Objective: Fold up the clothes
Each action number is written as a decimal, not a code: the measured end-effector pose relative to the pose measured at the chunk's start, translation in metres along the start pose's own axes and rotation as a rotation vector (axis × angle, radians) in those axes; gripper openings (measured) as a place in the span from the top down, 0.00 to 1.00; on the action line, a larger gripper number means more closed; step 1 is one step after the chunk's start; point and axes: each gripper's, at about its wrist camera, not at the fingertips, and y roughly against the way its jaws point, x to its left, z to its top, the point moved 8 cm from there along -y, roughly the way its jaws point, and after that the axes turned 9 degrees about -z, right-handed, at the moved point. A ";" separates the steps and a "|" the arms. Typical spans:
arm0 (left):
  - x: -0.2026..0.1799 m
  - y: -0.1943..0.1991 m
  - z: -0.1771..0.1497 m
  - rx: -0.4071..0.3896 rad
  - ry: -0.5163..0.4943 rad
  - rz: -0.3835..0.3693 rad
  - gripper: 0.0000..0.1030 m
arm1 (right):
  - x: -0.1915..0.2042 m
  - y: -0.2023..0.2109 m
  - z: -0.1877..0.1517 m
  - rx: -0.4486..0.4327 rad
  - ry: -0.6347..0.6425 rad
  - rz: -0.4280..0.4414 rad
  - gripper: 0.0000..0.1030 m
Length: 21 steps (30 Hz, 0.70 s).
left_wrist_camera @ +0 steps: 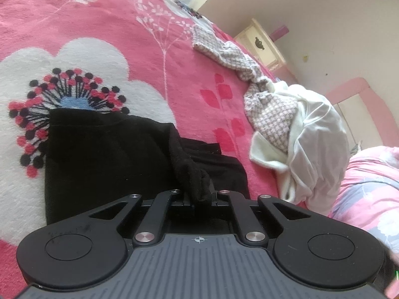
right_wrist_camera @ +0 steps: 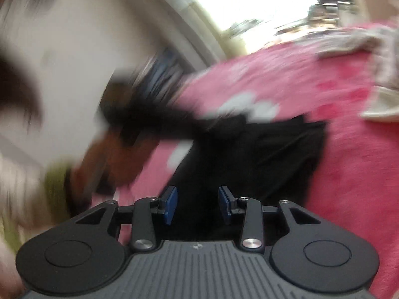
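Jaws, left: closed tight on a bunched fold of the black garment (left_wrist_camera: 104, 154), my left gripper (left_wrist_camera: 200, 198) pinching the cloth where it rises in a twisted ridge from the flat part. Jaws, right: parted with a clear gap, nothing between them; my right gripper (right_wrist_camera: 198, 204) shows both blue pads (right_wrist_camera: 170, 204) bare, hanging just above the black garment (right_wrist_camera: 261, 154). Item one, black garment: lies mostly flat on the pink floral blanket (left_wrist_camera: 149, 37), one edge covering part of a large white flower with red and black dots, a second dark layer showing beside the lifted ridge. Item two, checked grey-and-white cloth (left_wrist_camera: 266, 114): crumpled, trailing across the blanket well apart from the black garment. Item three, white garment (left_wrist_camera: 316, 137): heaped, touching the checked cloth and partly over it. Item four, pink patterned bedding (left_wrist_camera: 369, 186): bunched beside the white heap at the frame's edge. Item five, cream cabinet with a dark handle (left_wrist_camera: 259, 42): stands against the pale wall beyond the bed. Right wrist view: heavily blurred; the pink blanket (right_wrist_camera: 336, 99), the black cloth, and a hand (right_wrist_camera: 109, 159) with a yellow-green cuff gripping a dark object that I take for my other gripper, though I cannot tell for sure.
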 end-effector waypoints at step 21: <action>0.006 0.020 -0.011 -0.041 0.033 -0.008 0.95 | -0.104 -0.065 0.064 -0.132 -0.401 -0.098 1.00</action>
